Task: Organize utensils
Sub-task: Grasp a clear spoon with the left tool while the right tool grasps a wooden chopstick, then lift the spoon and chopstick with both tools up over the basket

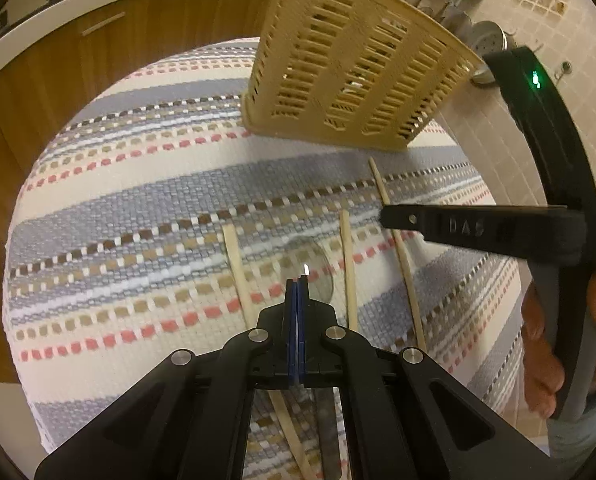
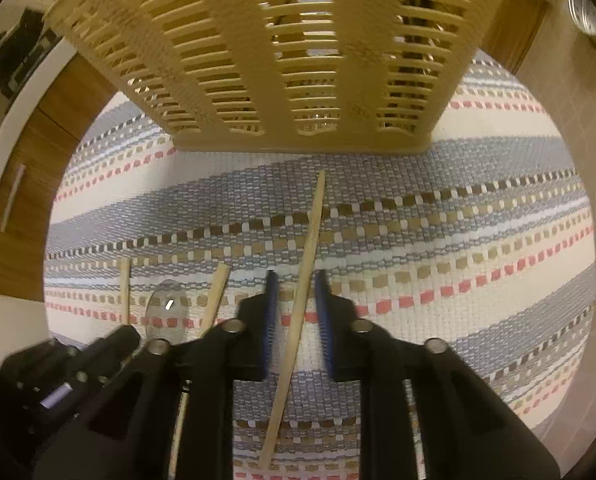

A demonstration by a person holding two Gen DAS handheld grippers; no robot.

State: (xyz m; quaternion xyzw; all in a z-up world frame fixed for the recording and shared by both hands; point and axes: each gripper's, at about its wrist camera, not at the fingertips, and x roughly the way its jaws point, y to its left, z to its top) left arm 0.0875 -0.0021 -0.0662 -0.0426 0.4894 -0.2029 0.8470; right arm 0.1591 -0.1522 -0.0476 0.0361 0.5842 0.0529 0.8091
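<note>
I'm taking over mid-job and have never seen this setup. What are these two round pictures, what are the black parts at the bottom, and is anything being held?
Each picture comes from a fisheye camera on a tool that a person carries. The left hand-held gripper has its blue pads shut, apparently on the handle of a clear plastic spoon lying on the striped cloth. The right hand-held gripper is open, its pads either side of a wooden stick without touching it. Two more sticks lie beside the spoon. Behind stands a beige slotted utensil basket.
</note>
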